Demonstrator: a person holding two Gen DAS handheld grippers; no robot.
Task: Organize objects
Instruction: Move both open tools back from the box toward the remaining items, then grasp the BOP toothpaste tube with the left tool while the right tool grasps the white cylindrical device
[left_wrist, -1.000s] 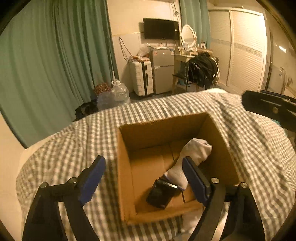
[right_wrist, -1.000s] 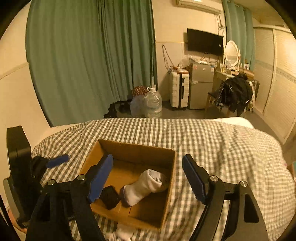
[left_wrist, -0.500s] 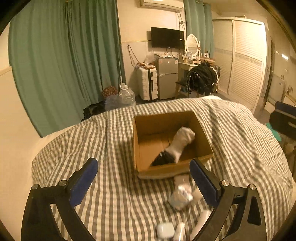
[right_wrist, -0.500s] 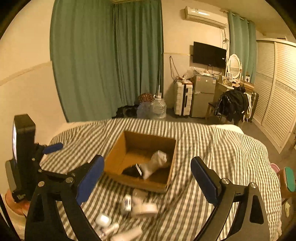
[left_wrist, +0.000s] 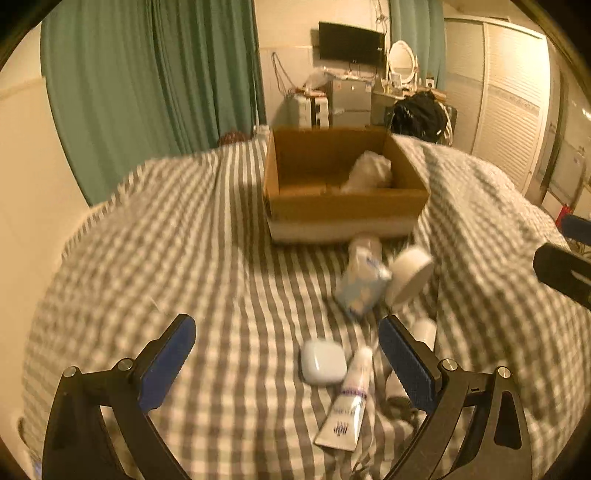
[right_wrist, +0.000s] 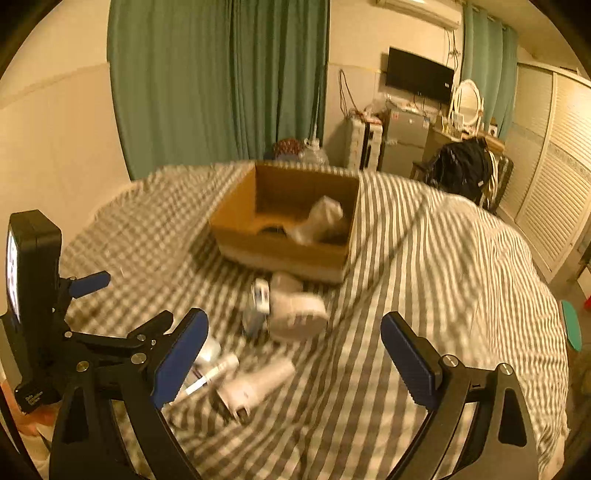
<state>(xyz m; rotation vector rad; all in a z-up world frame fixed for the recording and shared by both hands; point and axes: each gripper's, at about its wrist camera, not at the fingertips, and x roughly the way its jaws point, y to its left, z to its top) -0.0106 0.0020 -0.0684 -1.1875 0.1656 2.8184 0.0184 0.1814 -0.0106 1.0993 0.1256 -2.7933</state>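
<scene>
Both the left gripper (left_wrist: 284, 354) and the right gripper (right_wrist: 295, 350) gape wide and hold nothing. The risk, as I judge it, is a poor grasp on the soft bed (left_wrist: 184, 240): the white case (left_wrist: 323, 362) and the tube (left_wrist: 349, 406) touch, so closing on one may nudge the other. They lie near the bed's near edge, before the open cardboard box (left_wrist: 343, 212), which holds a white sock (left_wrist: 367, 171). Motion blurs the rest.

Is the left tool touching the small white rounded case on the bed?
Apart. The left wrist view shows the white rounded case lying on checked bedding between the open left tool's fingers, with cloth visible on both sides.
</scene>
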